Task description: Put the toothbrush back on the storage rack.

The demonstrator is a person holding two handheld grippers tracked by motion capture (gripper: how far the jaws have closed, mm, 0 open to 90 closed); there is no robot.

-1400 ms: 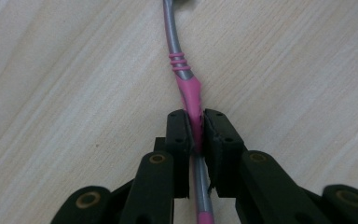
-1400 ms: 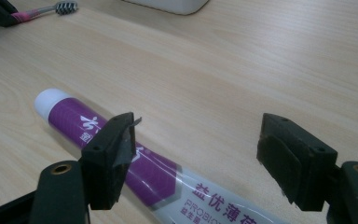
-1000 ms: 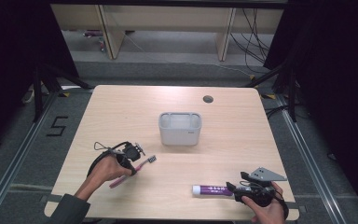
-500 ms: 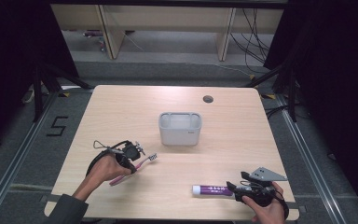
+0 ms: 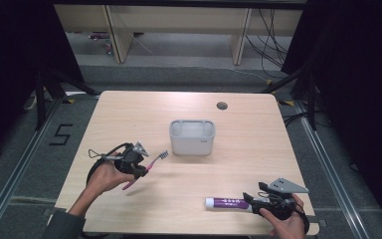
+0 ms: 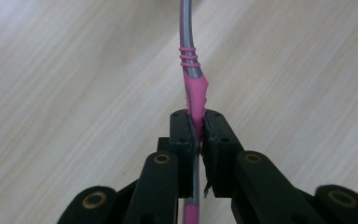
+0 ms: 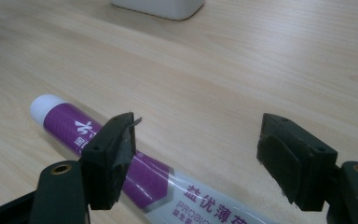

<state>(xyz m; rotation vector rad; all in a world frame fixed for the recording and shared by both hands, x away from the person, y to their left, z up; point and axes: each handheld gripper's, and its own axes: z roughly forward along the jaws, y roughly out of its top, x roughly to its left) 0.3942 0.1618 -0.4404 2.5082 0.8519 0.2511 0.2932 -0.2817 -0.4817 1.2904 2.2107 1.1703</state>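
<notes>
The left gripper (image 5: 138,164) has its jaws clamped tight on the pink toothbrush (image 5: 146,169), pinching the handle partway along, and the brush rides above the table (image 5: 129,114) at a slant, bristle end (image 5: 163,155) up and pointing toward the grey tub (image 5: 192,137). In the left gripper view the handle (image 6: 194,88) runs straight up between the pads and out of the top edge, so the bristles are cut off there; the lower end drops out of sight between the jaw arms. In the high view the hand (image 5: 104,175) covers part of the gripper body.

Over on the right, the right gripper (image 5: 251,200) sits low at the near edge of the table, jaws spread wide around the tail end of the purple toothpaste tube (image 5: 227,202). The right gripper view shows the tube (image 7: 135,172) lying flat on the wood, white cap (image 7: 44,105) pointing away, passing behind the nearer pad (image 7: 114,154); whether that pad touches it is hard to say. The other pad (image 7: 289,161) stands clear. The tube's tail runs off the bottom edge, and the tub (image 7: 161,7) is just a sliver at the top.
</notes>
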